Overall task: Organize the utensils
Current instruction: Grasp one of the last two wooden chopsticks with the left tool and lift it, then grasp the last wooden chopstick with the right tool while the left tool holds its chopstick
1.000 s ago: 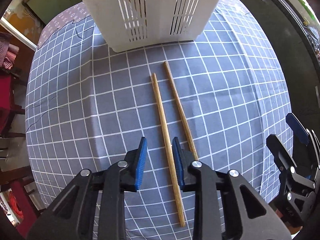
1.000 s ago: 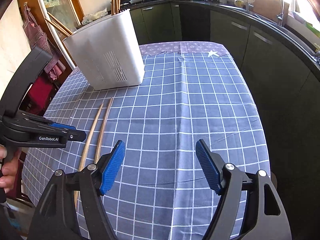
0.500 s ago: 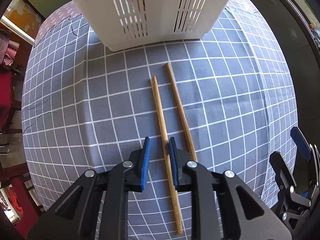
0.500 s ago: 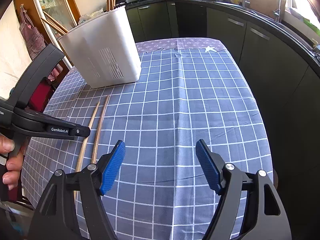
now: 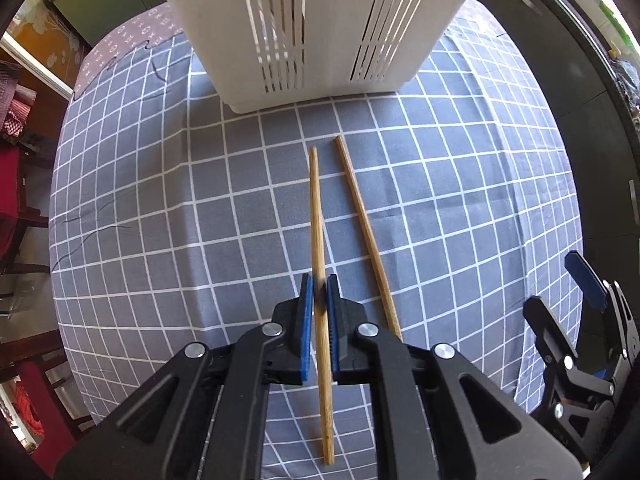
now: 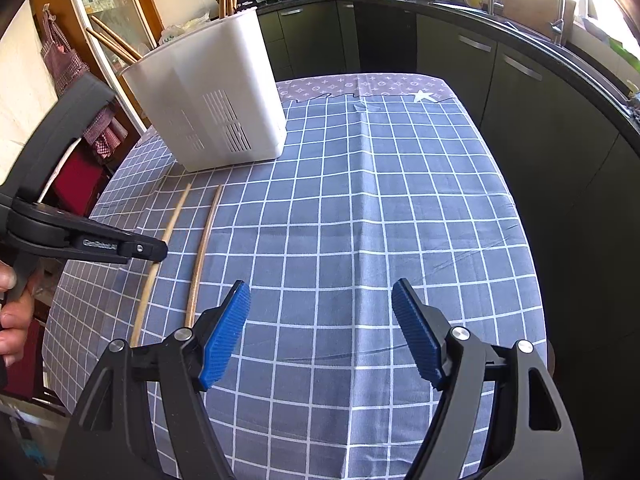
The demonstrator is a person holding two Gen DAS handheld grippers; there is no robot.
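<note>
Wooden chopstick [image 5: 317,216] now clamped between left gripper [image 5: 319,300] pads, previously apart; lift possible; right gripper [image 6: 320,336] wide.

The left gripper [image 5: 320,300] is pinched down on a chopstick [image 5: 318,216], blue pads tight on both sides of it, partway along the stick. It's angled down toward the table. In the right wrist view you can see the left gripper's black body from the side at the left edge, with the person's hand [image 6: 14,312] wrapped around the handle, fingers curled. The right gripper [image 6: 322,332] hangs off to the right with its jaws spread wide, nothing between the blue pads, pointing forward and slightly down.
</note>
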